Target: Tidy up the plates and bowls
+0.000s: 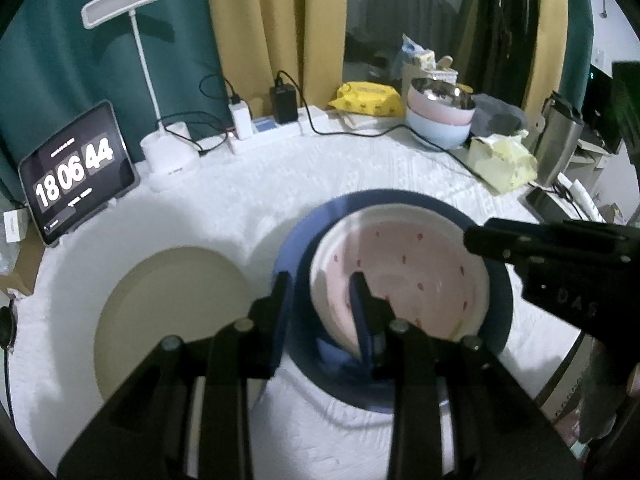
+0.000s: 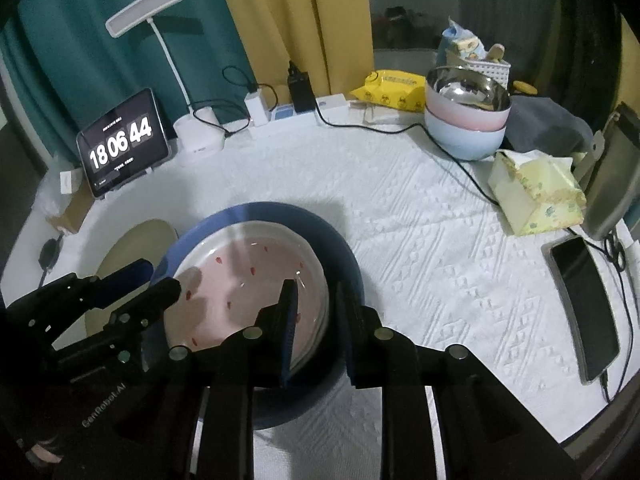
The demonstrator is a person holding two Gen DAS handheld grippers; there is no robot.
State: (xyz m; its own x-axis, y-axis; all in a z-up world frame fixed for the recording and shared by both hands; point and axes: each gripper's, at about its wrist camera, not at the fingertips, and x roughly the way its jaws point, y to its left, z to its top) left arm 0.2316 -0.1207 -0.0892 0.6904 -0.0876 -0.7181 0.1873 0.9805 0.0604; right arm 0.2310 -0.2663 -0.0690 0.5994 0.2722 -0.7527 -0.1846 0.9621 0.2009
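Stacking step: pink plate (image 2: 248, 300) is seated inside blue plate (image 2: 280, 216) at near centre, its rims straddled by left gripper (image 1: 320, 304) and right gripper (image 2: 316, 308), jaws slightly spread; withdrawal is judged next, tan plate (image 1: 172, 320) left pending.

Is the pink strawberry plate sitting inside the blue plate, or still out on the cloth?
Inside. The pink strawberry plate lies within the blue plate, whose rim shows all round it.
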